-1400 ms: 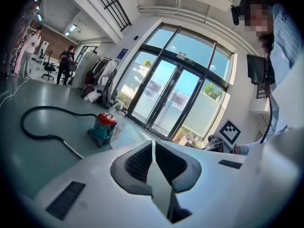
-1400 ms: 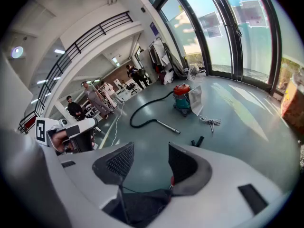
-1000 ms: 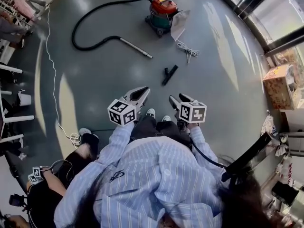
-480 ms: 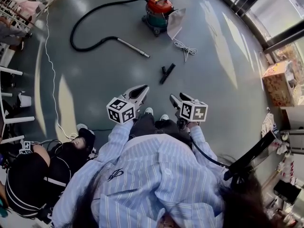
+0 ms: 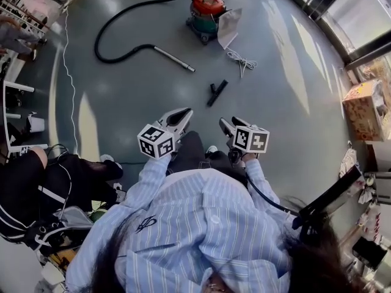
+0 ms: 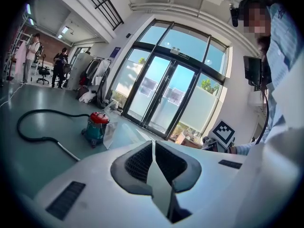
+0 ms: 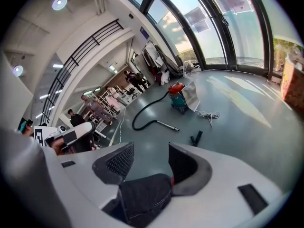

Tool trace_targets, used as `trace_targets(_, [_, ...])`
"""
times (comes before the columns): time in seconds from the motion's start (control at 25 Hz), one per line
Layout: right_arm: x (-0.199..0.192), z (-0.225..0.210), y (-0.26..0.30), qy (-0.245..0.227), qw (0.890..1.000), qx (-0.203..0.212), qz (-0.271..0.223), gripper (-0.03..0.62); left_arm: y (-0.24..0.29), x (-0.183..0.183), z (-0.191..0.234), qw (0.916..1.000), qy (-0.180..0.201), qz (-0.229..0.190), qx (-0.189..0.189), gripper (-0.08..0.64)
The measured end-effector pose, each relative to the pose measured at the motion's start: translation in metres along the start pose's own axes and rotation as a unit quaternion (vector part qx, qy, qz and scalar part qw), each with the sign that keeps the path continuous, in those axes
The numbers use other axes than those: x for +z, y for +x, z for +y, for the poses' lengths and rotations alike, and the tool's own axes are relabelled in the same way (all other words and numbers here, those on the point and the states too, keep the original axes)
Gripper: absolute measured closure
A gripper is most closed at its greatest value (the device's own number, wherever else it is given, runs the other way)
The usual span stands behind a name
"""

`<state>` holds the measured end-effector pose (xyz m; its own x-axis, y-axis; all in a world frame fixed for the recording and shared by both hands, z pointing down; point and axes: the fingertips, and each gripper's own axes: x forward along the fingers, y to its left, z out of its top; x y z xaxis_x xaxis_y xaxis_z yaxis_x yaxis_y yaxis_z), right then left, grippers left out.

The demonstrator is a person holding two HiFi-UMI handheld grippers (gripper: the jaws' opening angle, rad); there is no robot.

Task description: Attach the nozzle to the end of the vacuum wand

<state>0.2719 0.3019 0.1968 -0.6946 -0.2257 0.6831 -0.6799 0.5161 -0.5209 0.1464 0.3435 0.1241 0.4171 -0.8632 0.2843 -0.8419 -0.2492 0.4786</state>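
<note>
The black nozzle (image 5: 217, 93) lies on the grey floor, apart from the metal wand (image 5: 174, 60). The wand ends a black hose (image 5: 116, 26) that runs to a red and green vacuum (image 5: 208, 11). My left gripper (image 5: 185, 113) is held over the floor short of the nozzle, jaws shut with nothing between them (image 6: 153, 144). My right gripper (image 5: 223, 125) is beside it, open and empty (image 7: 149, 153). In the right gripper view the nozzle (image 7: 196, 137) and wand (image 7: 167, 125) lie well ahead. The left gripper view shows the vacuum (image 6: 96, 127) and the wand (image 6: 69, 151).
A coiled white cable (image 5: 241, 61) and a clear plastic sheet (image 5: 229, 26) lie by the vacuum. A cardboard box (image 5: 363, 105) stands at the right. A person in black (image 5: 36, 188) crouches at the left, near a thin white cord (image 5: 67, 84). Glass doors (image 6: 161, 96) are beyond.
Both grippers have drifted slightly over the floor with unchanged jaws. The person in black at the lower left has moved further into view. The nozzle and wand lie where they were.
</note>
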Motion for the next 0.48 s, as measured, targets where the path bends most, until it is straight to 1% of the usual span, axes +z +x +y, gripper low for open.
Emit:
trace_targets(0.16, [0.010,-0.002,0.008,0.015,1.000,-0.001,0.005,0.359,-0.001,0.009,0.018,0.9998,-0.001,0.000,0.022,0.554])
trace_targets(0.28, [0.024,-0.002,0.017,0.019,1.000,0.001,0.001,0.359,0.003,0.023,0.040,0.9991,-0.013,-0.013,0.038,0.553])
trace_targets(0.36, [0.035,-0.004,0.025,0.021,1.000,-0.004,-0.002,0.359,0.008,0.029,0.054,0.9989,-0.023,-0.017,0.037,0.552])
trace_targets(0.48, [0.051,-0.009,0.042,0.030,0.999,-0.017,-0.007,0.359,0.022,0.035,0.077,0.9993,-0.029,-0.009,0.022,0.554])
